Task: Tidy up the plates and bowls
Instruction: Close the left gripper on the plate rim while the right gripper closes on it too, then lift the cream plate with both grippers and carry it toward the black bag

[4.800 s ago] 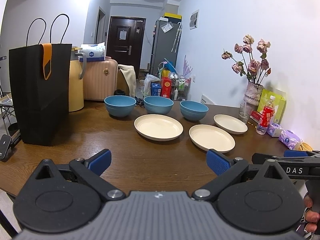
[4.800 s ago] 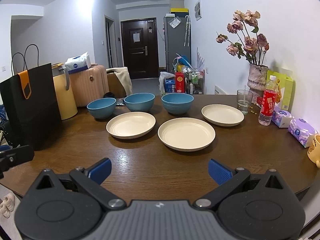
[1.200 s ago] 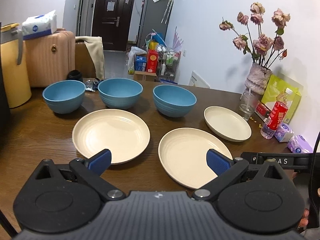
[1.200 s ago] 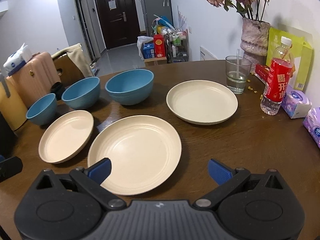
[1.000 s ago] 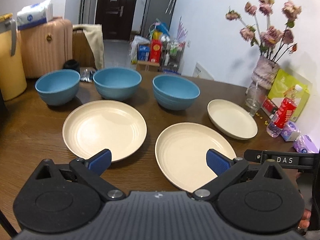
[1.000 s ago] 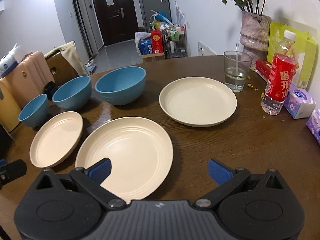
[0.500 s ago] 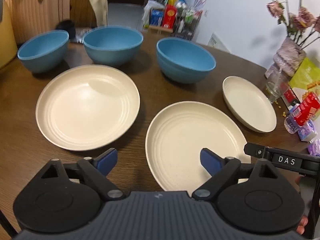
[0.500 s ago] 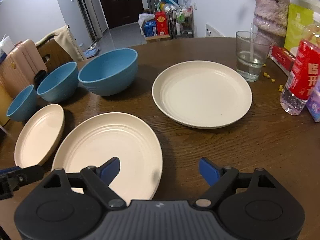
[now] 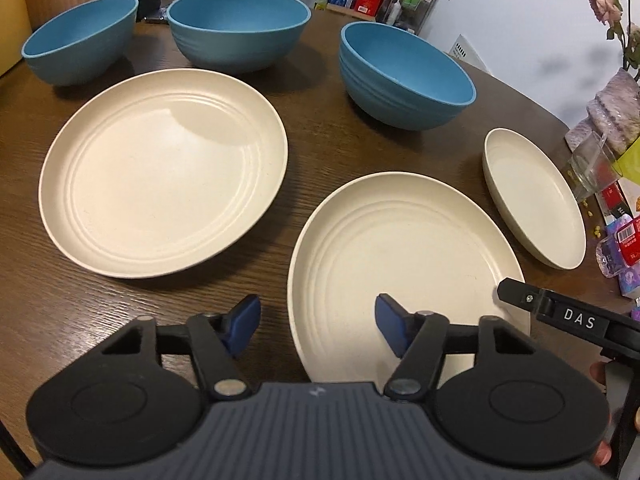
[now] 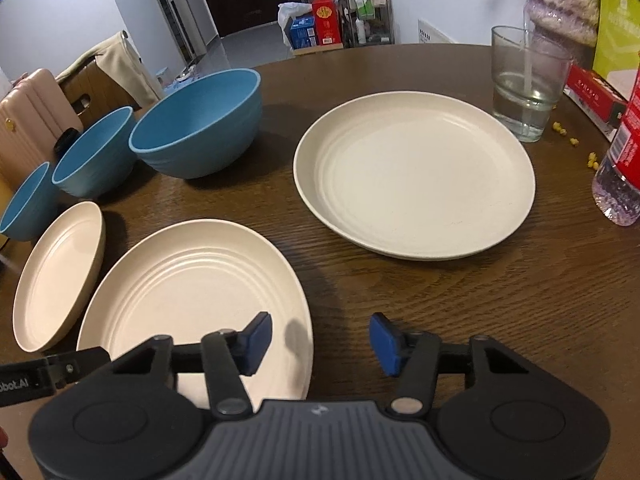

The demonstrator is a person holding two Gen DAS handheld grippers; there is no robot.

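1. My left gripper (image 9: 316,326) and right gripper (image 10: 318,338) are closing, unclenched, straddling the middle cream plate's (image 9: 400,268) rim at six o'clock.
2. Both pinching one thin rim could make it slip or tip.

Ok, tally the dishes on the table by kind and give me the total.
Blue bowls: 3, at and.
Cream plates: 3, at and.
Total: 6 dishes on the wooden table, each set down singly, none stacked.
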